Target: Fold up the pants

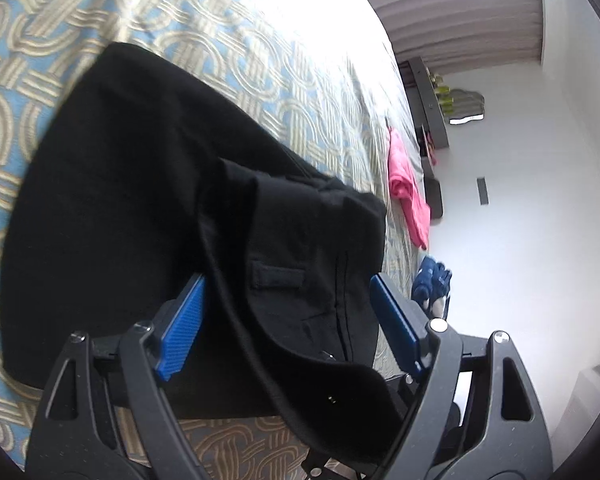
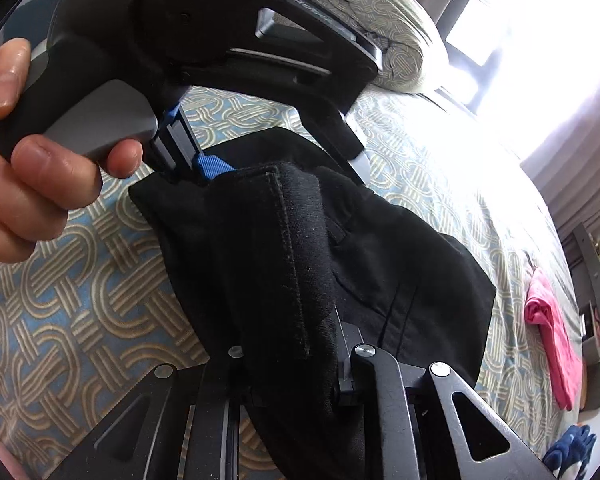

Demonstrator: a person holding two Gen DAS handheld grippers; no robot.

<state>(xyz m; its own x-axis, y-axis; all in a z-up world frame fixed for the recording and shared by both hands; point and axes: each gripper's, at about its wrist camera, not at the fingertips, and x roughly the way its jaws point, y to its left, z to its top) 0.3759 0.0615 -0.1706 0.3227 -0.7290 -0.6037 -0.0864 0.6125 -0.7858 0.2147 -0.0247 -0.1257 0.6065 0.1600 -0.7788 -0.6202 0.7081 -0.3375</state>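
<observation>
The black pants (image 1: 148,200) are lying on the patterned bedspread (image 1: 80,12), partly folded, with the waistband end lifted over the lower layer. The left gripper (image 1: 288,292) is hanging with its blue pads (image 1: 184,324) spread wide on either side of that raised fabric, not pinching it. The right gripper (image 2: 290,356) is pressing its jaws together on a thick fold of the pants (image 2: 284,264). A pink garment (image 2: 552,328) is lying near the bed's edge.

Patterned bedspread (image 1: 100,20), pink garment (image 1: 408,192), blue cloth (image 1: 430,280), pillow (image 2: 380,20)
</observation>
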